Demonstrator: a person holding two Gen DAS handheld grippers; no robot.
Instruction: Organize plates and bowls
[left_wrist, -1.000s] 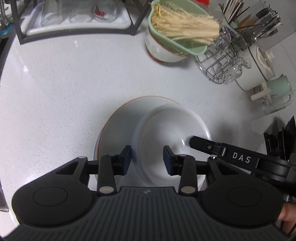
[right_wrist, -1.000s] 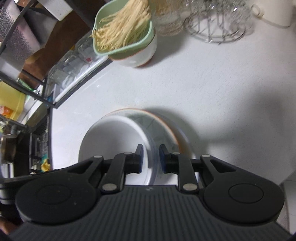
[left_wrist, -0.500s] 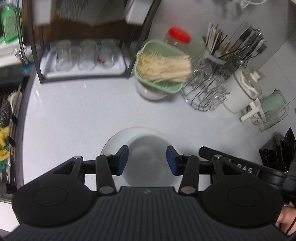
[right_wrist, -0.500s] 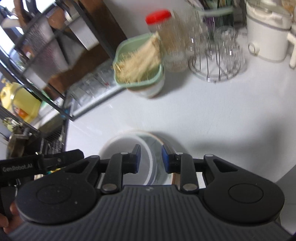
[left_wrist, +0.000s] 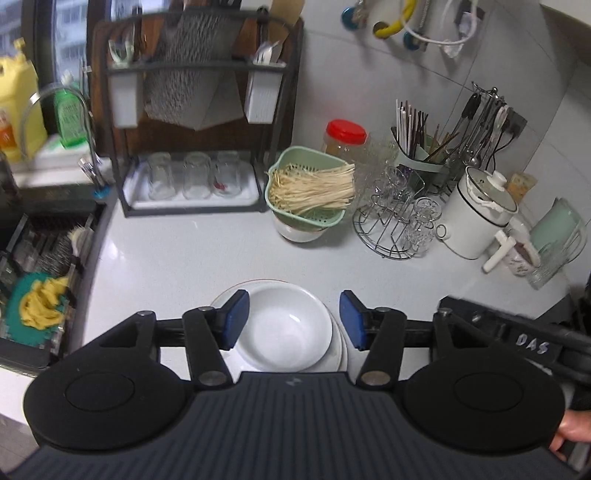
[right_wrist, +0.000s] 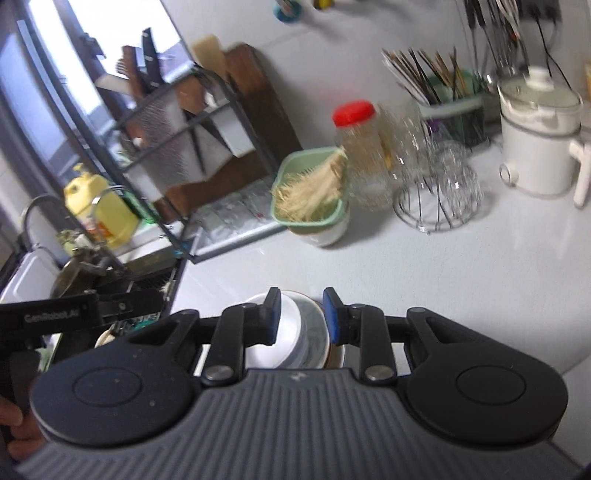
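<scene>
Sitting on the white counter (left_wrist: 177, 258), near its front edge, is a white bowl (left_wrist: 284, 328) nested on a white plate (left_wrist: 338, 354) with a thin brown rim; the bowl lies a little off-centre on the plate. Bowl and plate are upright and nothing grips them.

Left gripper (left_wrist: 293, 319) hangs above the stack with its blue pads to either side of the bowl as the left wrist view frames it, clear of the rim. Its jaws are opening, about half spread, with nothing pressed between them.

Right gripper (right_wrist: 300, 315) also hangs above the same stack, jaws set narrow, a small gap between the blue pads, nothing clamped in that gap. The right wrist view is blurred, so finer contact detail cannot be read. The right gripper's body shows at the lower right of the left wrist view, a hand (left_wrist: 570, 434) behind it.

Further back on the counter: a green colander (left_wrist: 308, 194) heaped with pale noodle-like strands, resting on a white bowl. Just right of it, a wire rack (left_wrist: 397, 225) of upturned glasses, then a white lidded pot (left_wrist: 476, 218). Behind the colander, a red-lidded jar (left_wrist: 345, 138). To the left, a black rack (left_wrist: 192, 147) with three upturned glasses on its tray. A sink (left_wrist: 40, 266) lies at far left.
</scene>
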